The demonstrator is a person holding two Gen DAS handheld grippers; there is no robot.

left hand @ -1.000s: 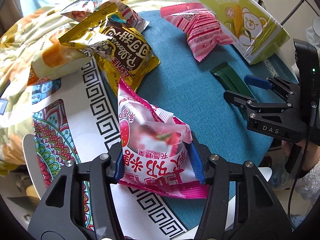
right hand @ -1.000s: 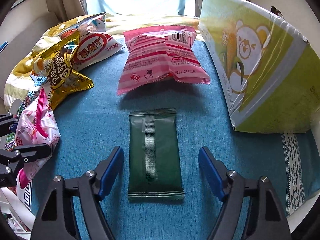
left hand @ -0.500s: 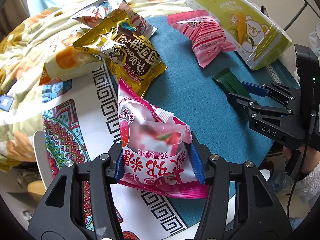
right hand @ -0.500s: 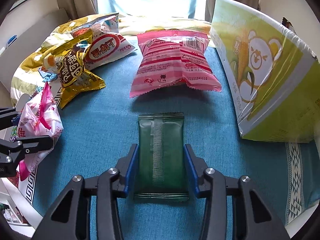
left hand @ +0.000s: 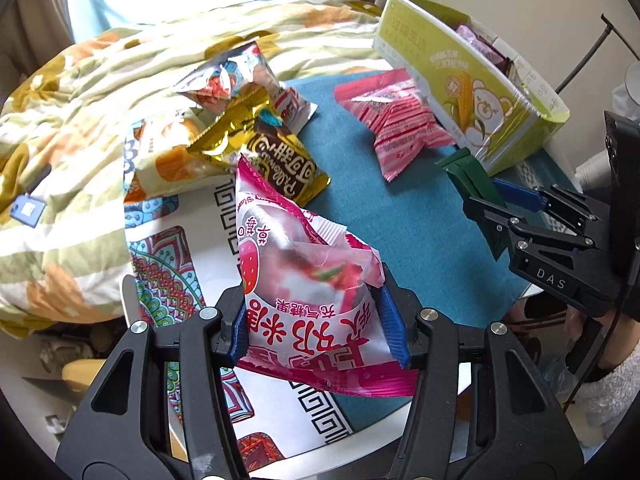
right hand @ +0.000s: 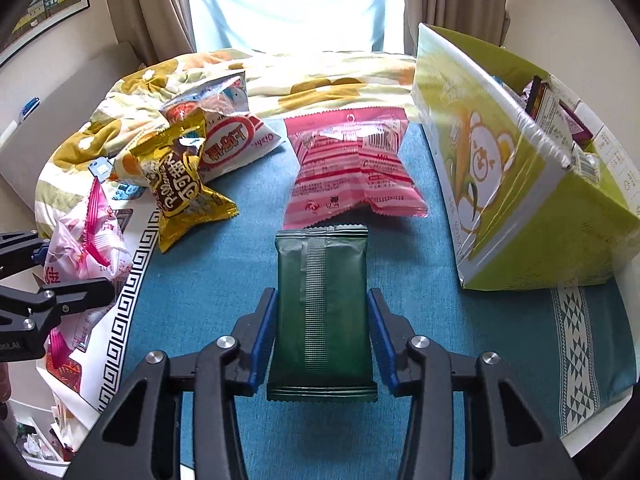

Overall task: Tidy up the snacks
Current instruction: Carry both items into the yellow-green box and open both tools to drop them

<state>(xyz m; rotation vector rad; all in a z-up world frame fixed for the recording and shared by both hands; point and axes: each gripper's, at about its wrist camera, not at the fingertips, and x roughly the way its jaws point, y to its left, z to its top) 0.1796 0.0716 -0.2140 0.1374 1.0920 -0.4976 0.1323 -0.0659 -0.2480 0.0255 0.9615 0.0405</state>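
Observation:
My left gripper (left hand: 318, 330) is shut on a pink strawberry snack bag (left hand: 304, 276) and holds it above the patterned table edge. The same bag (right hand: 86, 248) shows at the left of the right wrist view. My right gripper (right hand: 322, 336) is shut on a flat dark green packet (right hand: 322, 300), lifted off the teal cloth (right hand: 224, 280). In the left wrist view that packet (left hand: 468, 176) sticks out of the right gripper at the right. A green carton with a bear print (right hand: 516, 184) stands open at the right with several snacks inside.
A pink striped bag (right hand: 352, 172), a gold bag (right hand: 180, 184) and a red-and-white bag (right hand: 228, 140) lie on the cloth. A flowered quilt (left hand: 80, 140) covers the far left. A person's sleeve (left hand: 612, 392) is at the lower right.
The right gripper closed on the green packet and lifted it. The left gripper rose with the pink strawberry bag still in it. The table now looks further below both.

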